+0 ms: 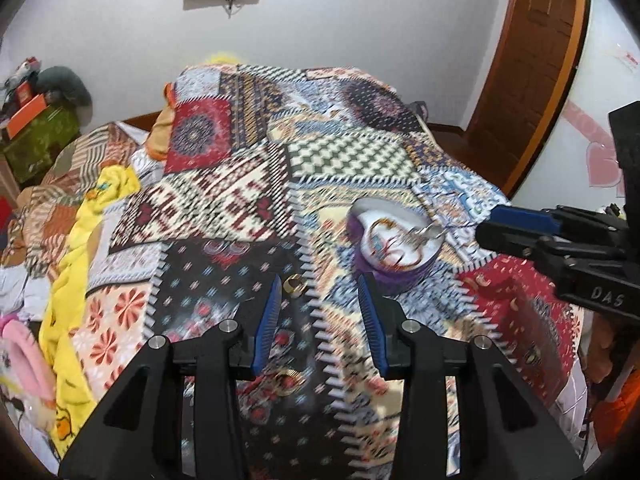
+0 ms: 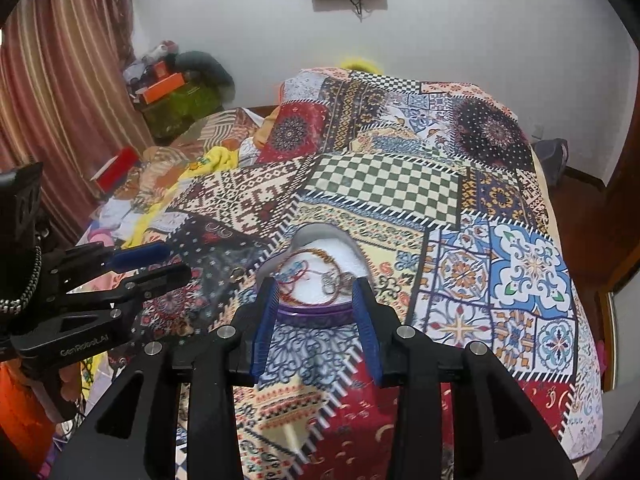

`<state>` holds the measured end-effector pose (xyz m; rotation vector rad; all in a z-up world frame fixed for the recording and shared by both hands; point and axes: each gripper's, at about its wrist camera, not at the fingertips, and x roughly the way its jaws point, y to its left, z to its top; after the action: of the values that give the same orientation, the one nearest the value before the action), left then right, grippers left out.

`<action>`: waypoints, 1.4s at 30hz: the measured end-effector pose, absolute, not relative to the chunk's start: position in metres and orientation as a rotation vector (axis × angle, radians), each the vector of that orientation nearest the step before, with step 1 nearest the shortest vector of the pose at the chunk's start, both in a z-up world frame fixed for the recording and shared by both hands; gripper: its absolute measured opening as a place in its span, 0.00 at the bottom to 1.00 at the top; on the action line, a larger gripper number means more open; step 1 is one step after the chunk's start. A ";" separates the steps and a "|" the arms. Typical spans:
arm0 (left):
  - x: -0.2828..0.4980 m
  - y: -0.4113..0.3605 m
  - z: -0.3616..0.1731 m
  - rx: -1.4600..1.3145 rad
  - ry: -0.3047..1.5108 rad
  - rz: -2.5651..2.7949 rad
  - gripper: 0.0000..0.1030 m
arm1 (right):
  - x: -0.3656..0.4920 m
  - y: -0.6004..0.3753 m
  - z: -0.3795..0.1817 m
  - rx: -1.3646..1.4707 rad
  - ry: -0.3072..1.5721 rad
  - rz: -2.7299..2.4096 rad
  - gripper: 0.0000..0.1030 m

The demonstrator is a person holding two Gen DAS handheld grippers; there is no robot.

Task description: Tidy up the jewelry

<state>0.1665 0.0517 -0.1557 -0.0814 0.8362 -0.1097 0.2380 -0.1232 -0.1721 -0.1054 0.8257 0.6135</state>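
Seeing purple bowl [image 2: 316, 312] on the quilt [image 2: 500, 264] holding tangled bracelets [image 2: 308, 268] and chains; I can't read their axis. Left gripper [image 1: 320, 284] and right gripper [image 2: 316, 292] part-open, empty.

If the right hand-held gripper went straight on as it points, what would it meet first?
Probably the purple jewelry bowl: its near rim sits between the right hand-held gripper fingertips, though depth is unclear.
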 end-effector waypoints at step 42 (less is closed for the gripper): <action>0.140 0.100 -0.199 -0.185 0.841 -0.093 0.23 | 0.228 -0.034 -0.208 -0.203 0.945 0.753 0.34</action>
<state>0.1401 0.1003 -0.1990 -0.1853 0.8409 -0.0926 0.2280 -0.0335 -0.2077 -0.2027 0.9450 0.7532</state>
